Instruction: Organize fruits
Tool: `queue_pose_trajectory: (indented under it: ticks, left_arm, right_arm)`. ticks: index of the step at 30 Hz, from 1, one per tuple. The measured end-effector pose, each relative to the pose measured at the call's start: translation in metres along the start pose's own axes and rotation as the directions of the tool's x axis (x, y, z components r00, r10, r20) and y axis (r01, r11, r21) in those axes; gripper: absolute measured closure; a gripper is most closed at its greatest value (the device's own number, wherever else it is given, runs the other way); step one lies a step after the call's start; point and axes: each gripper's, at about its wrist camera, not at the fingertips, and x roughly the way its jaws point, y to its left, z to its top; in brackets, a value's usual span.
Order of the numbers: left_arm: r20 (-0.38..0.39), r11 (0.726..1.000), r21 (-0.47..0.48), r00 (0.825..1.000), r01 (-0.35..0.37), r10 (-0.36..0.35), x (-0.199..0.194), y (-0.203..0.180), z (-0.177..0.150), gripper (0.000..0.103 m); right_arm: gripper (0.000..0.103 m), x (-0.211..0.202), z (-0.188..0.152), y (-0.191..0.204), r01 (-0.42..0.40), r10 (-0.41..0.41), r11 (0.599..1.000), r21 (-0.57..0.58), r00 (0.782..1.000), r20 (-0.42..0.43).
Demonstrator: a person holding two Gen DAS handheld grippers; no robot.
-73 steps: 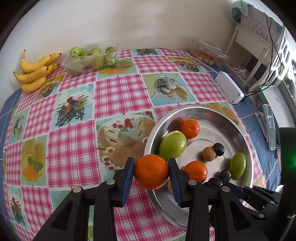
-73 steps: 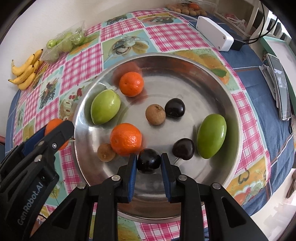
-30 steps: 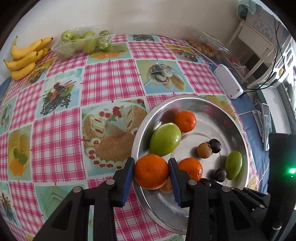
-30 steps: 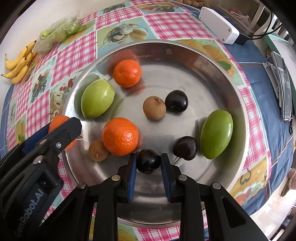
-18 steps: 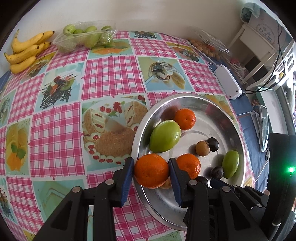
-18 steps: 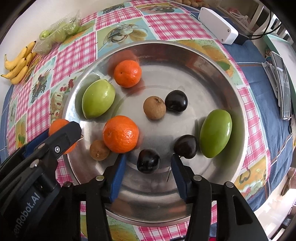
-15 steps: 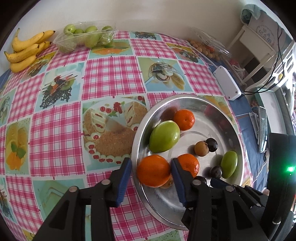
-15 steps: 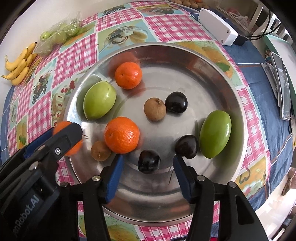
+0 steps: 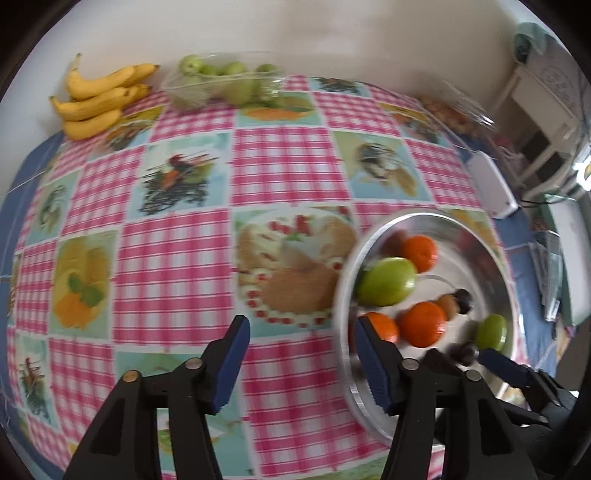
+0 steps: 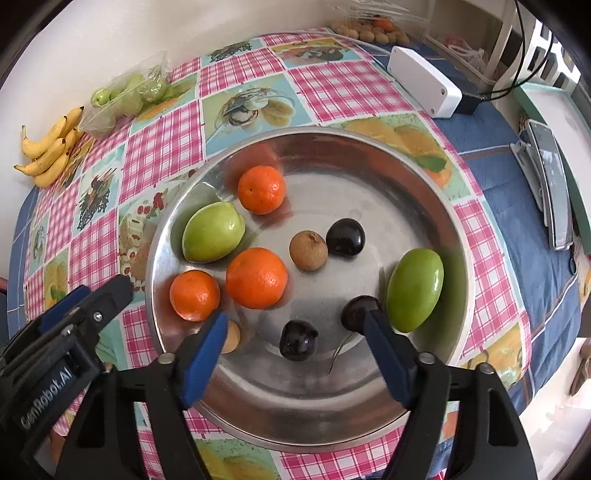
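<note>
A round metal tray (image 10: 436, 206) holds three oranges, two green fruits, brown fruits and dark plums. My right gripper (image 10: 293, 321) hovers over its near side, jaws opening. One dark plum (image 10: 298, 339) lies loose on the tray between them, untouched, and another plum (image 10: 356, 312) sits by the right finger. My left gripper (image 9: 301, 332) hangs over the checked tablecloth just left of the tray (image 9: 491, 266), its jaws also opening and empty. The orange (image 9: 380, 326) nearest it rests inside the tray rim, partly hidden by its right finger.
Bananas (image 10: 50, 151) and a bag of green fruit (image 10: 129, 96) lie at the far left by the wall. A white box (image 10: 424, 86) and a clear box of small brown fruit (image 10: 369, 33) sit behind the tray. A flat device (image 10: 550, 184) lies right.
Both grippers have opened. The left let go of its orange at the tray's rim and drew away to the left. The right released the dark plum onto the tray and lifted.
</note>
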Motion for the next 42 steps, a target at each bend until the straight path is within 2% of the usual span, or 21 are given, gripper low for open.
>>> queue_pose_trajectory:
  ticks: [3, 7, 10, 16, 29, 42]
  left_arm:
    - [-0.006, 0.998, -0.031, 0.999, -0.051, 0.050, 0.003, 0.013, -0.001, 0.030]
    - [-0.024, 0.995, -0.046, 0.996, -0.092, 0.091, 0.009, 0.023, -0.003, 0.028]
    - [-0.026, 0.993, -0.055, 0.994, -0.107, 0.106, 0.013, 0.028, -0.005, 0.014]
    - [0.001, 0.992, -0.038, 0.993, -0.119, 0.119, 0.012, 0.031, -0.010, 0.001]
    - [0.064, 0.994, -0.044, 0.993, -0.101, 0.104, -0.011, 0.046, -0.028, 0.000]
    - [0.139, 0.982, -0.049, 0.972, -0.183, 0.188, -0.054, 0.058, -0.072, 0.000]
  right_arm:
    - [0.021, -0.002, 0.000, -0.001, -0.011, 0.011, 1.000, 0.001, 1.000, 0.008]
    - [0.018, -0.001, 0.001, -0.004, -0.017, 0.016, 1.000, 0.010, 1.000, 0.014]
    - [0.005, -0.006, -0.001, -0.010, -0.019, 0.019, 1.000, 0.023, 1.000, 0.021]
    - [0.004, -0.011, 0.002, -0.008, -0.034, 0.033, 0.999, 0.026, 0.998, 0.050]
    - [0.004, -0.028, -0.011, -0.007, -0.058, 0.053, 0.998, 0.035, 0.990, 0.132]
    - [0.004, -0.056, -0.050, -0.014, -0.086, 0.078, 0.996, 0.026, 0.975, 0.210]
